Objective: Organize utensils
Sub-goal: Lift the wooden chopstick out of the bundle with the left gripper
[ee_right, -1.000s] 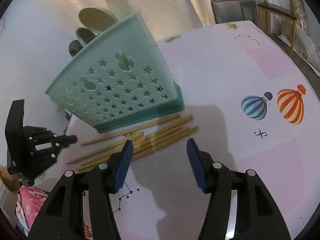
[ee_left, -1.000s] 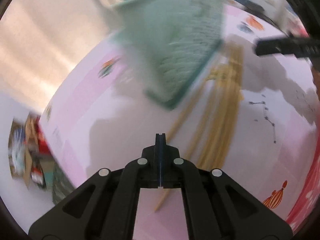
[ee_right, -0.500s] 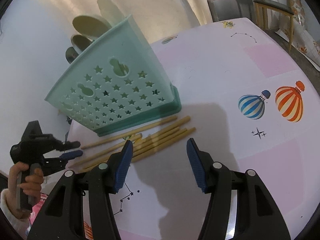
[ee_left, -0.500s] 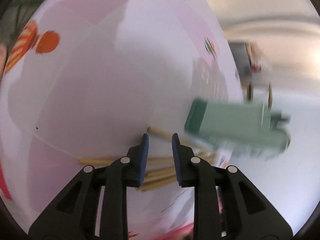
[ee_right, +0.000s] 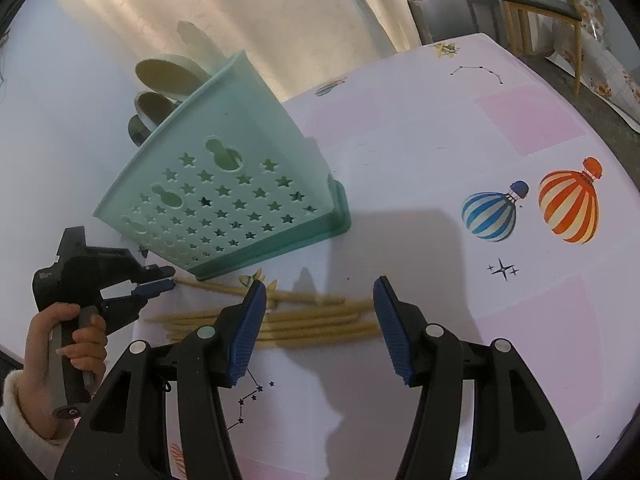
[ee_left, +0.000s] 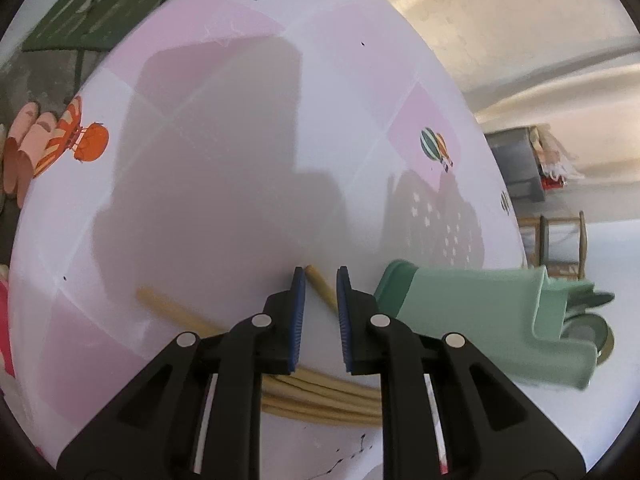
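Several bamboo chopsticks (ee_right: 304, 322) lie in a loose bundle on the pink and white table, just in front of a mint green utensil holder (ee_right: 224, 200) with star holes and spoons (ee_right: 168, 74) in it. My left gripper (ee_left: 320, 276) is partly open, its fingers straddling the end of one chopstick (ee_left: 320, 286) without clamping it; it also shows at the left of the right wrist view (ee_right: 160, 280). My right gripper (ee_right: 318, 292) is wide open and empty, hovering over the bundle. The holder (ee_left: 480, 312) sits right of the left gripper.
The tablecloth (ee_right: 440, 160) carries balloon prints (ee_right: 568, 204). A wooden chair (ee_right: 540, 12) and a grey cabinet (ee_right: 452, 12) stand beyond the far table edge. A green bench (ee_left: 100, 12) and slippers (ee_left: 24, 140) are on the floor past the table.
My left gripper has swung round, opened from shut, and come down over the end of one chopstick. My right gripper has stayed open above the bundle.
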